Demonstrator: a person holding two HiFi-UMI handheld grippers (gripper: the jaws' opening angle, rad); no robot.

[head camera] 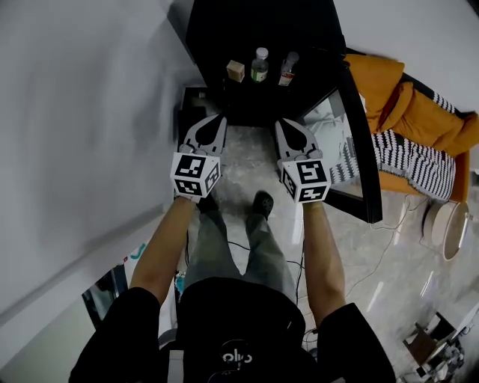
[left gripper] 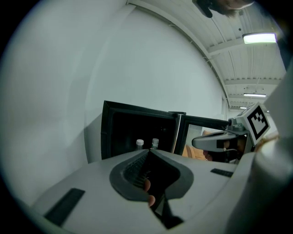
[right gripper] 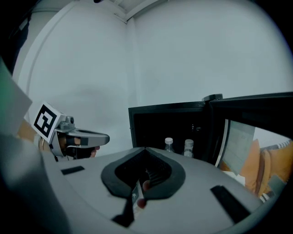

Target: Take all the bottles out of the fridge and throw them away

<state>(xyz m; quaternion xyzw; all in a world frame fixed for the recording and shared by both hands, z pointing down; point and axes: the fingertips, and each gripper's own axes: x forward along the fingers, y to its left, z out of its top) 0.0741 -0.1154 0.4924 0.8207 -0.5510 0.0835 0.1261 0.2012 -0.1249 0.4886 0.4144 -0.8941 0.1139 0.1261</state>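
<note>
Approach stage: left gripper and right gripper, jaws together and empty, face the open fridge holding two bottles; next, probably, opening jaws around one

Pale grey wall, plain and unbroken, runs along the outer side of the left gripper's fingers. Floor is glossy pale marbled stone, below and behind both sets of fingers. Thin cables trail across it. Out past the right gripper's fingers is an orange seat with a black-and-white striped cloth draped on it. Further out sits a round white tub-like thing, kind unclear. Overhead is a ribbed white ceiling with one lit strip lamp.
</note>
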